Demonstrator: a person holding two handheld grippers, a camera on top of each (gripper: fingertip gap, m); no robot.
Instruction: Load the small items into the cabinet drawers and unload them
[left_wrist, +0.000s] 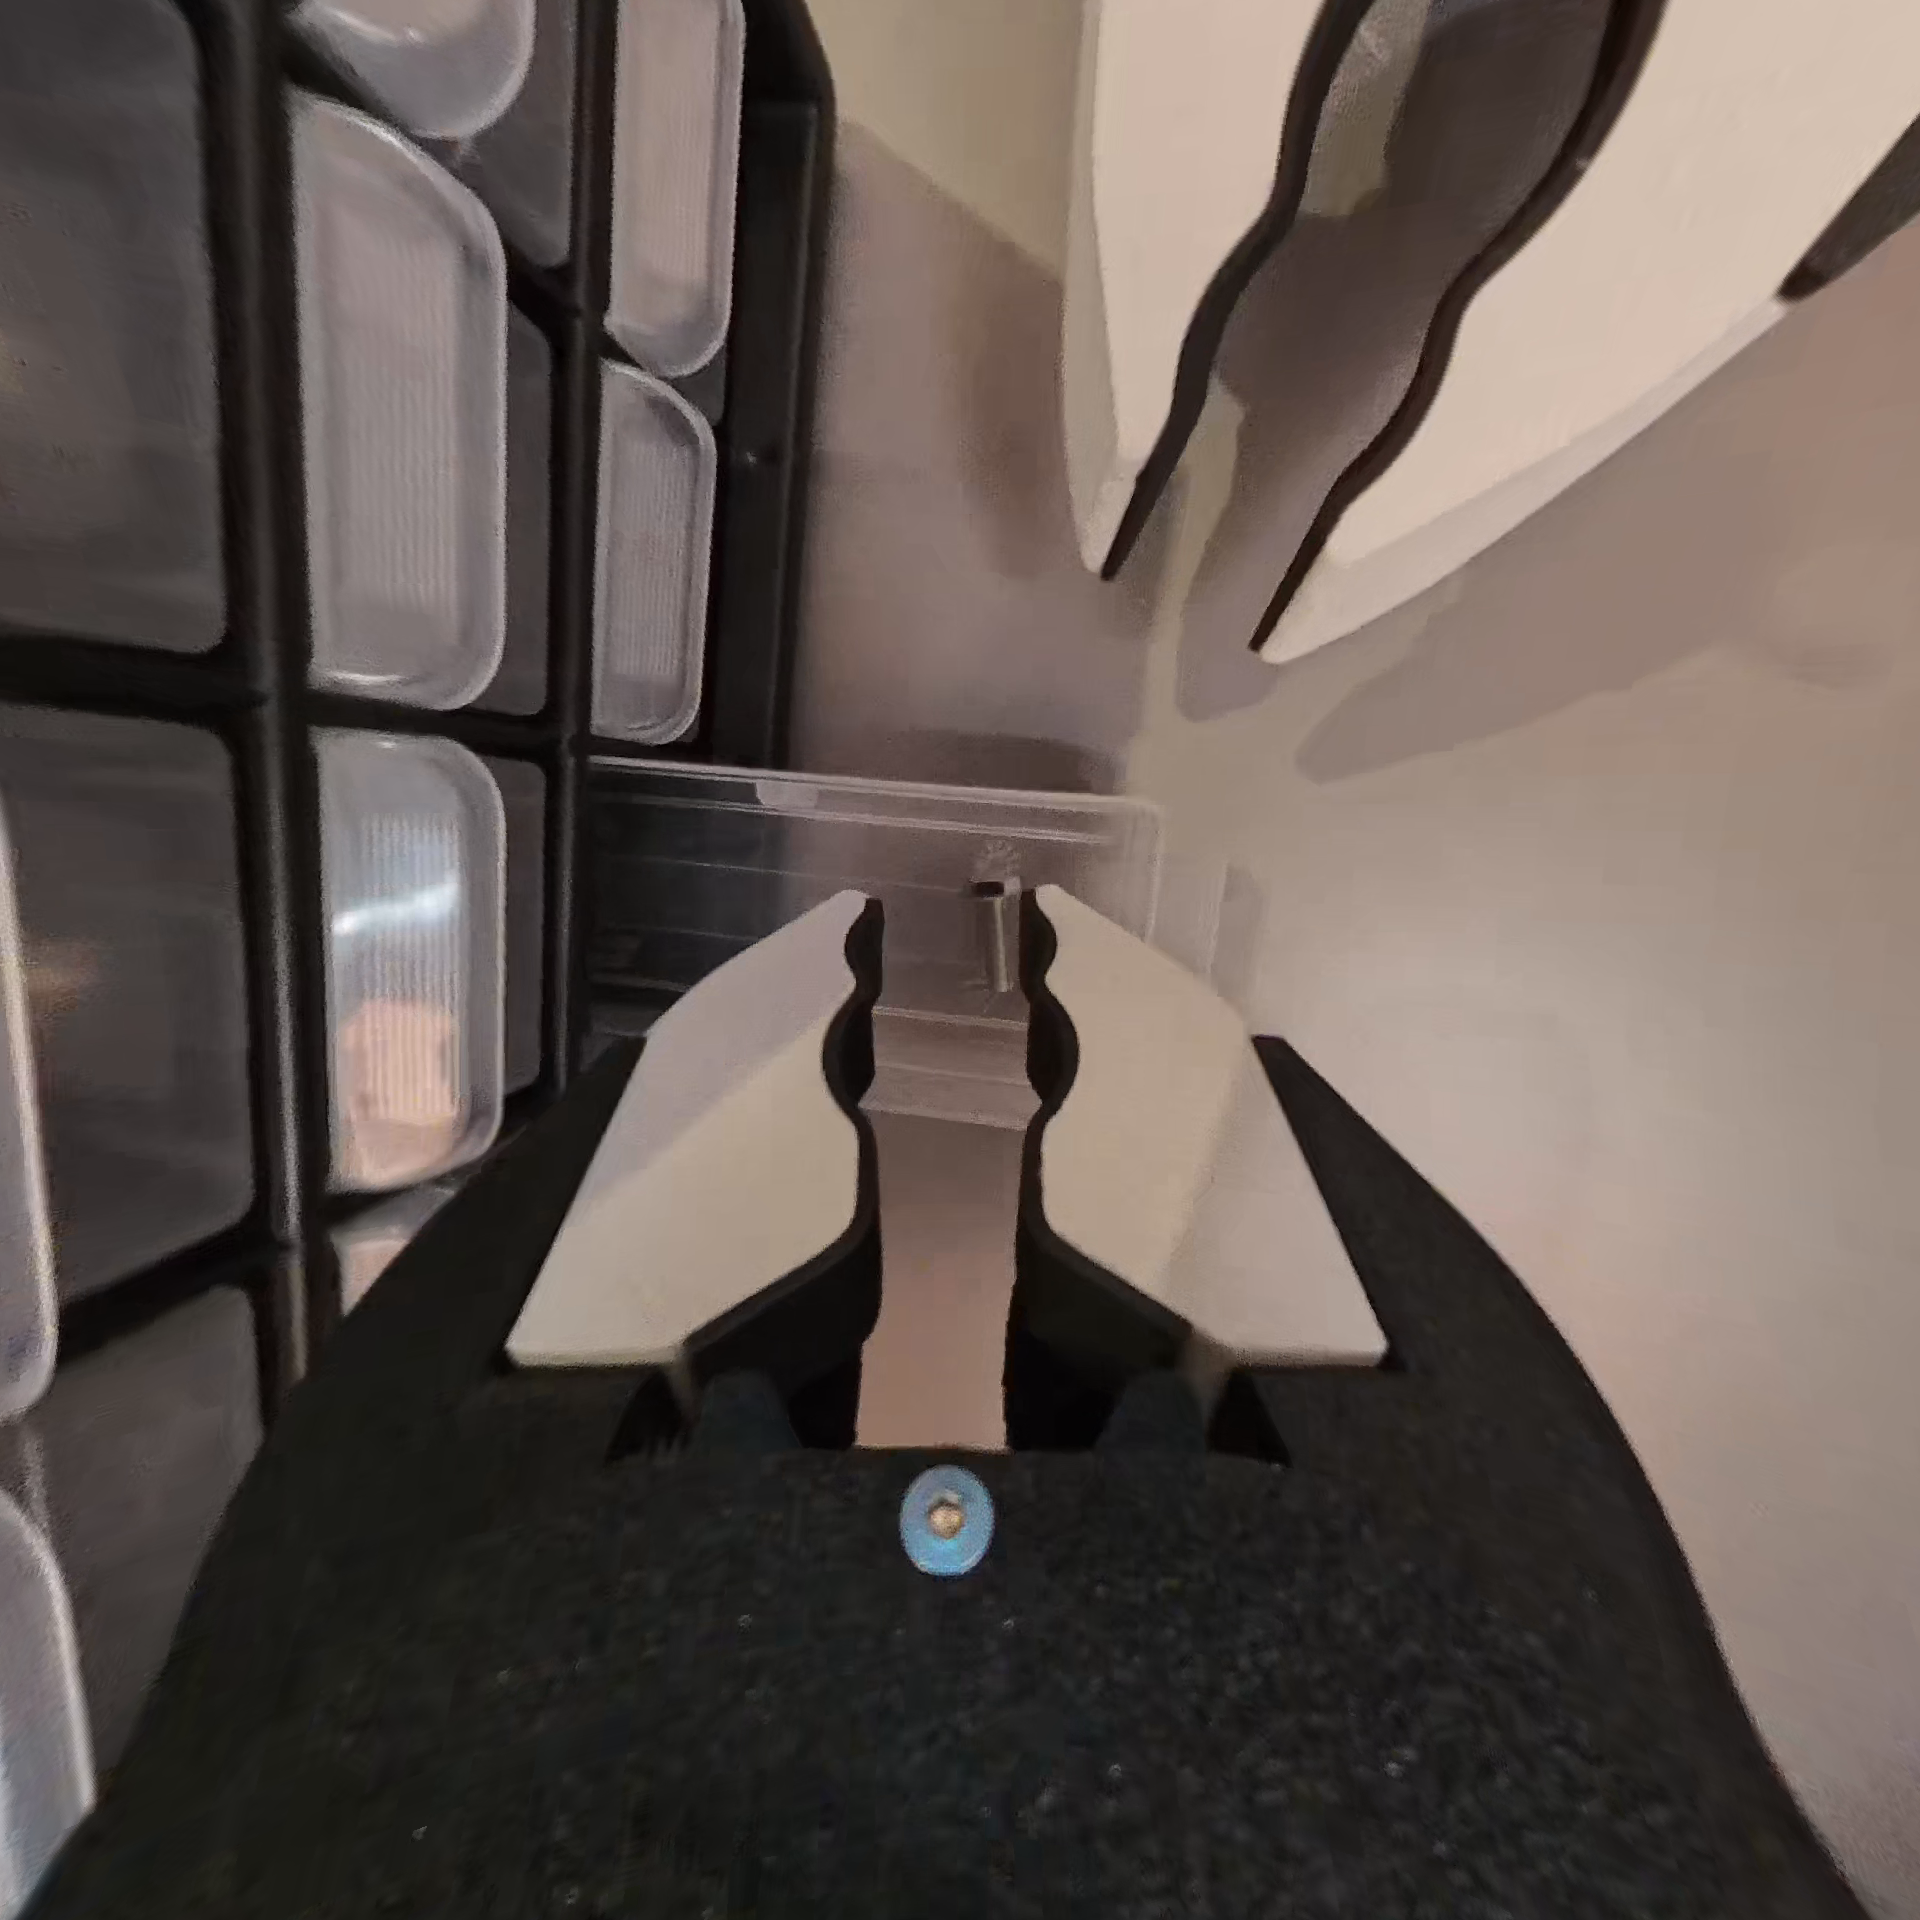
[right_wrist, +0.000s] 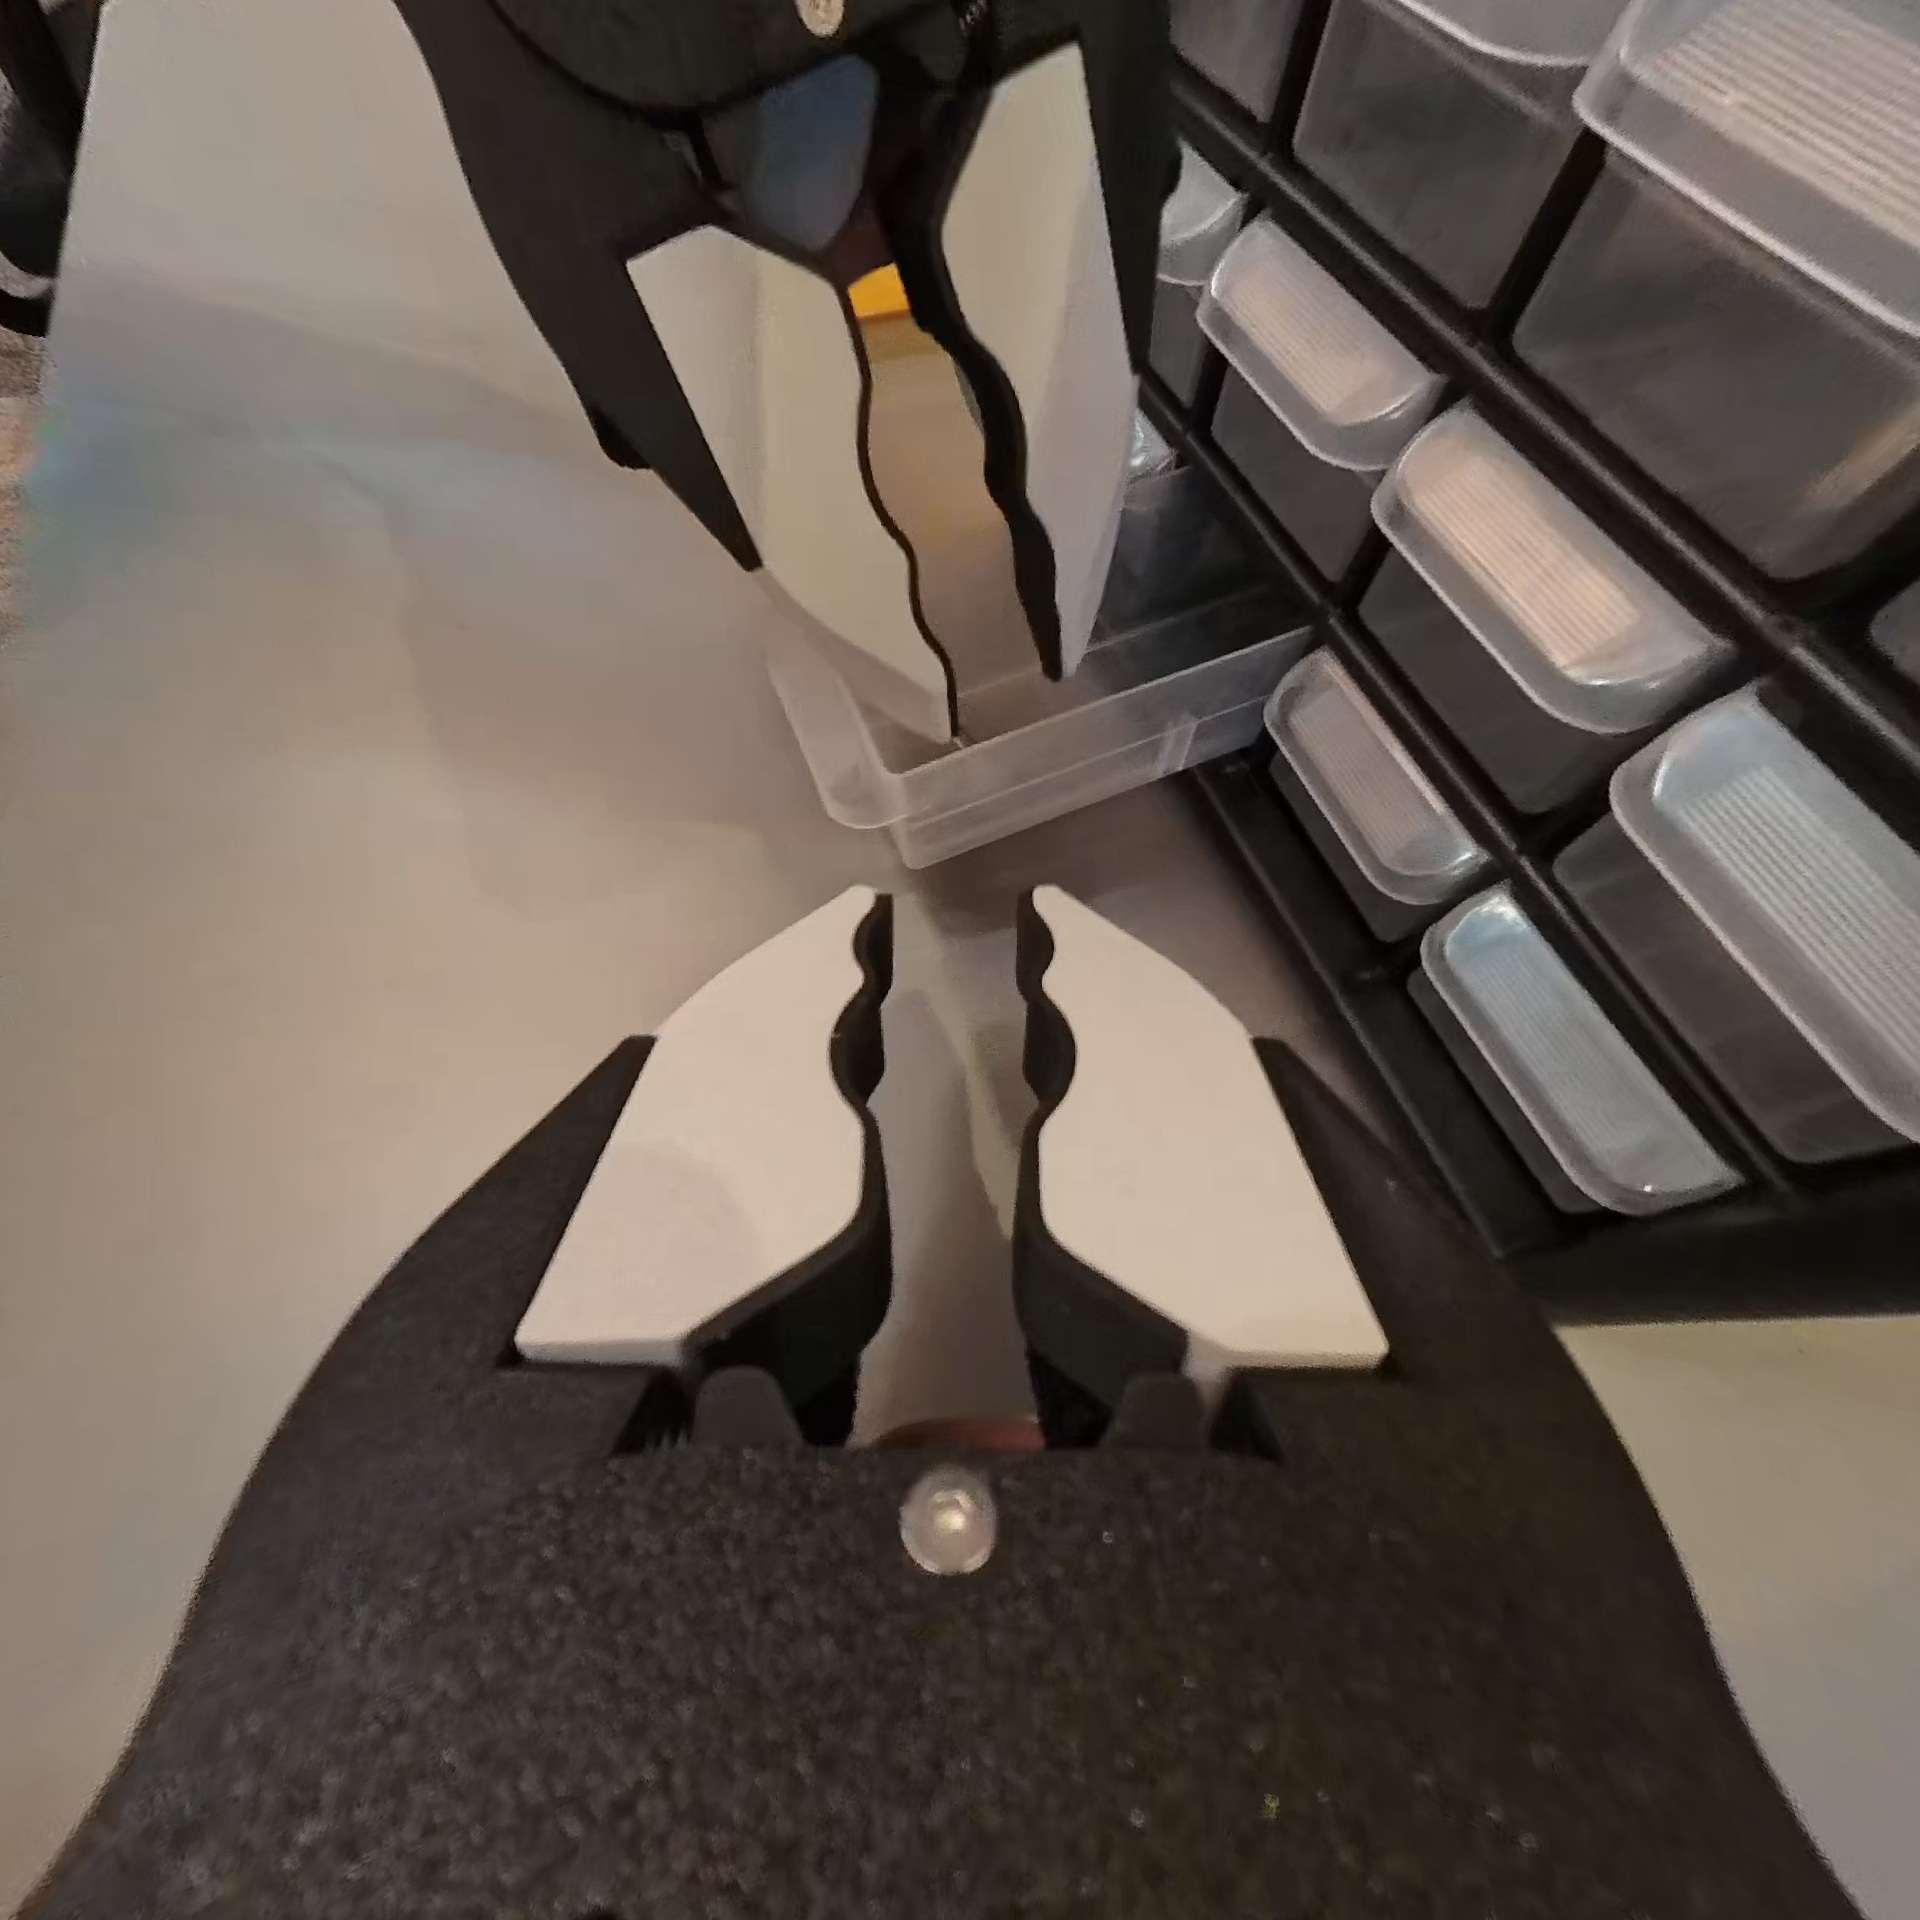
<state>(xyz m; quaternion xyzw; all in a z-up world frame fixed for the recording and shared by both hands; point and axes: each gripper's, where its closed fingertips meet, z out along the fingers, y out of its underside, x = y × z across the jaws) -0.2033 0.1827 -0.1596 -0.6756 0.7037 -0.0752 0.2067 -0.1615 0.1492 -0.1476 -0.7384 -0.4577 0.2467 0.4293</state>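
Clear plastic is what matters here: the pulled-out drawer (left_wrist: 894, 883) juts from the bottom row of the black cabinet (left_wrist: 270, 665), sitting at twelve o'clock just beyond the left tool (left_wrist: 951, 904), whose jaws stand apart and hold nothing. Inside that drawer, toward one o'clock of the tips, lies a small metal pin (left_wrist: 995, 940), the only small item I can make out. The right tool (right_wrist: 956, 909), likewise parted and empty, hangs over the pale worktop (right_wrist: 312, 831) with the drawer's front corner at its twelve o'clock. My worry is the thin front wall: if the left tool dips in off-centre, a tip could catch the rim and tip or drag the drawer, which looks far enough out to slip free. The pin is slim and smooth, so it may roll away or skid from between the wavy pads. Farther off, the two tools sit near each other over one drawer, and crowding could make them collide.
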